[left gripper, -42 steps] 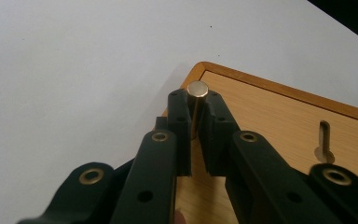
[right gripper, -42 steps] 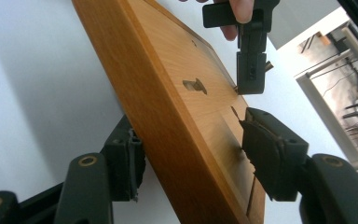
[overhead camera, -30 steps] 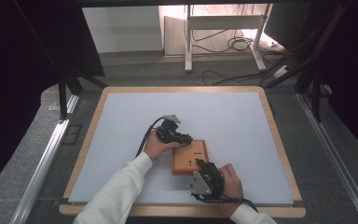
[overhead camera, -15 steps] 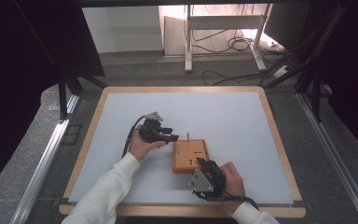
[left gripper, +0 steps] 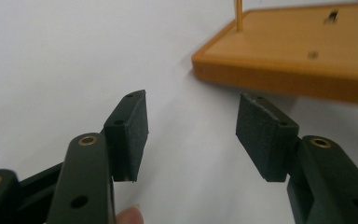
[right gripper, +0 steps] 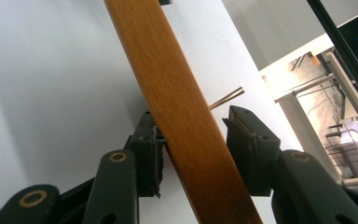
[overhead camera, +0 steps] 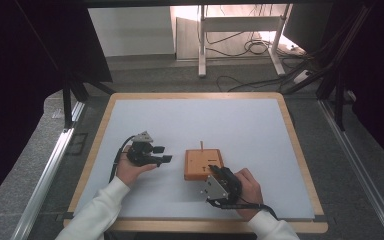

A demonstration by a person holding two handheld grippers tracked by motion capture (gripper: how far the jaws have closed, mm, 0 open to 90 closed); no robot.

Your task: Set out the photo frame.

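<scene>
- My left tongs [overhead camera: 163, 154] stand apart with nothing between the pads [left gripper: 131, 130]; the jaws have just been opening, and bare worktop [overhead camera: 260, 125] shows through the gap.
- The block [overhead camera: 203, 164], a flat wooden slab with 1 thin peg [overhead camera: 201, 145] upright near its far edge, lies just ahead and to the right of my left tongs, not touching them.
- My right tongs [overhead camera: 215, 171] sit at the block's near right corner. In the right gripper view the block's edge [right gripper: 186, 126] runs between the jaws, which have just been closing on it; the left pad [right gripper: 150, 154] looks pressed to the wood, while the other pad stands a little off, so I judge this a straddle and not a firm clamp.
- Handling, as I judge it: the block is stiff, solid wood, light enough for 1 pair of tongs, and its varnished face looks smooth, so it may slip or pivot if pinched at a corner only.
- The best hold is across the thickness of an edge, pads flat on top and bottom, near the middle of a side so it does not swing.
- The peg is slender and looks fragile; I would keep both tongs clear of it.
- There are 2 small dark marks [left gripper: 313, 55] on the top face; what they are I cannot tell.
</scene>
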